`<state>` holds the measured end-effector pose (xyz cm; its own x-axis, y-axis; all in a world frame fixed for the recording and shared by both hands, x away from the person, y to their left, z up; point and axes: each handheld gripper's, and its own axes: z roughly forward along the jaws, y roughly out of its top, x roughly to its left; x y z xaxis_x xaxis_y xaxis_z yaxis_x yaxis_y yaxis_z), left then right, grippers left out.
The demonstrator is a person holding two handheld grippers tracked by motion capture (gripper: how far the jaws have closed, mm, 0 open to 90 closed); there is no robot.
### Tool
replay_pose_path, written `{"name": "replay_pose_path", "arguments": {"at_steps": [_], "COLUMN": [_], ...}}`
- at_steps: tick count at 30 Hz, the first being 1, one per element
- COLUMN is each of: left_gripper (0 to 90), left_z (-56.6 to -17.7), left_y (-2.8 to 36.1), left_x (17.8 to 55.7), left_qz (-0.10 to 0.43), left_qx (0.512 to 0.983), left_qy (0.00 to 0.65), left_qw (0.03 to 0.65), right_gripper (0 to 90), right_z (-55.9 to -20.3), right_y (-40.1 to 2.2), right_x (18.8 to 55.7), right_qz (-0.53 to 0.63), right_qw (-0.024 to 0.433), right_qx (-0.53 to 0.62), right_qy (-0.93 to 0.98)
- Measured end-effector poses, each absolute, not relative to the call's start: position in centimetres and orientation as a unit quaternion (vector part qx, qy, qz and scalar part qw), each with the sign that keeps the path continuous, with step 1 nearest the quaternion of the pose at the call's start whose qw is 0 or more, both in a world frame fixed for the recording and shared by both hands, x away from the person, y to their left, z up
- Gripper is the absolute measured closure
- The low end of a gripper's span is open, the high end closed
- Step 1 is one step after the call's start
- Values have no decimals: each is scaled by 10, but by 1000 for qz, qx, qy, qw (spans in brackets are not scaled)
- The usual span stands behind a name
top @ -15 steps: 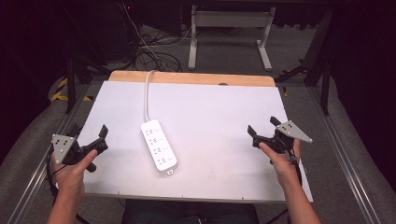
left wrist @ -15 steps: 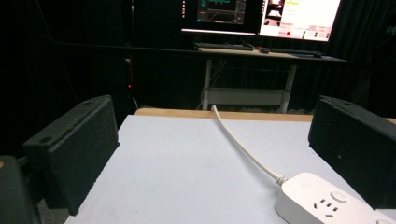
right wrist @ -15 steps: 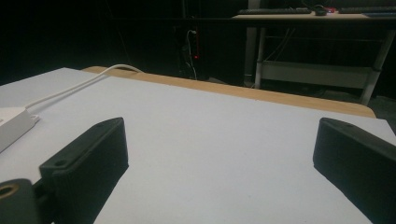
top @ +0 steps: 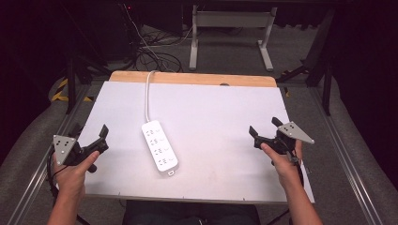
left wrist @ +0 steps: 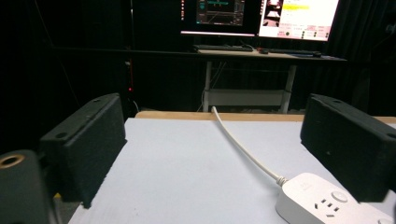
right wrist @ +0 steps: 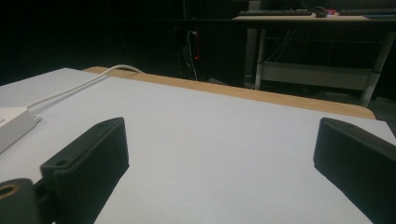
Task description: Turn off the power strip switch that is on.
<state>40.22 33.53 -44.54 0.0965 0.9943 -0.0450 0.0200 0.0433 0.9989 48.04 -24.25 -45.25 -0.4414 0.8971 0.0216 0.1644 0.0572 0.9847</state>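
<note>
Both jaws gape: left gripper (top: 89, 137) at nine o'clock, right gripper (top: 264, 131) at three, white plastic power strip (top: 159, 147) between.

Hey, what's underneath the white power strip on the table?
The power strip lies flat on the white table sheet, its cable running toward the far wooden edge. Whatever sits directly beneath its body is covered; nothing pokes out around it.
</note>
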Motion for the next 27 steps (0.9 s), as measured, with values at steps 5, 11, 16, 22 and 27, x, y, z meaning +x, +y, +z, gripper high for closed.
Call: {"name": "replay_pose_path", "arguments": {"at_steps": [5,11,16,22,27], "left_gripper": [246,534,782,900,900], "left_z": [-445,-444,-443,-438,-435], "left_y": [335,340,345,344,339], "left_x": [401,401,398,395,395], "left_qz": [456,399,378,361,372], "left_qx": [520,546,545,562,571], "left_qy": [492,509,515,507,497], "left_qw": [528,532,543,545,537], "right_gripper": [40,41,42,40,39], "right_z": [-452,-452,-452,-451,-451], "right_y": [-243,-243,-243,-243,-243], "right_x": [480,480,480,479,478], "right_qz": [551,552,553,557,558], "right_qw": [333,333,332,333,331], "right_qx": [411,410,409,408,407], "right_qy": [645,645,646,643,643]}}
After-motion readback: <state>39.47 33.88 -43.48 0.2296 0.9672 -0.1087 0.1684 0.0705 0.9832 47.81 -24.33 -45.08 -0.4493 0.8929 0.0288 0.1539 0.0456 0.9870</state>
